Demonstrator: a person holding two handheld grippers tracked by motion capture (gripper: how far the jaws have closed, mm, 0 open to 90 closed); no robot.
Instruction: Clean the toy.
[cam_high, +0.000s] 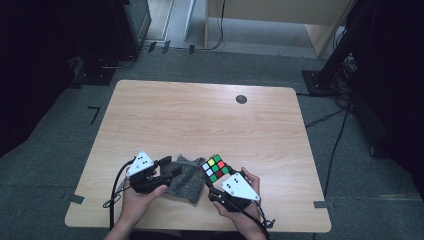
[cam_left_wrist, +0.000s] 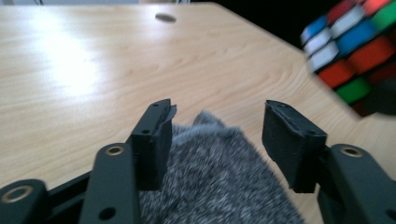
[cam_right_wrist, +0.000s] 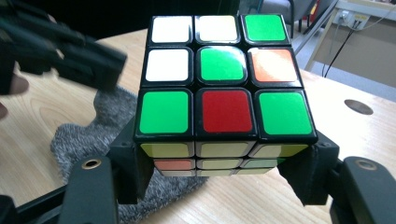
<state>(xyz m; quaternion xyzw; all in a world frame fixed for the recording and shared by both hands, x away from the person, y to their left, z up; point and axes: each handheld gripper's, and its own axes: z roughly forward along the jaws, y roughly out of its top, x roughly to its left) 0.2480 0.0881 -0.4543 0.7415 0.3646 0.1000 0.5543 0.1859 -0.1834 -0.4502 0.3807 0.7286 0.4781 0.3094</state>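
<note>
A Rubik's cube (cam_high: 216, 167) is held just above the near part of the wooden table (cam_high: 200, 115), with my right gripper (cam_high: 215, 176) shut on its lower layers. In the right gripper view the cube (cam_right_wrist: 224, 74) shows a top face of green, white, red and orange, clamped from both sides by my right gripper (cam_right_wrist: 224, 172). A grey woolly cloth (cam_high: 187, 180) lies crumpled on the table to the cube's left. My left gripper (cam_high: 167, 167) stands open over the cloth (cam_left_wrist: 219, 177); its jaws (cam_left_wrist: 217, 126) straddle the cloth without pressing on it.
A small dark round disc (cam_high: 241, 99) sits in the table top at the far right. The table's front edge runs just below both hands. Cables trail from each gripper toward the person. Dark stands and furniture surround the table on grey carpet.
</note>
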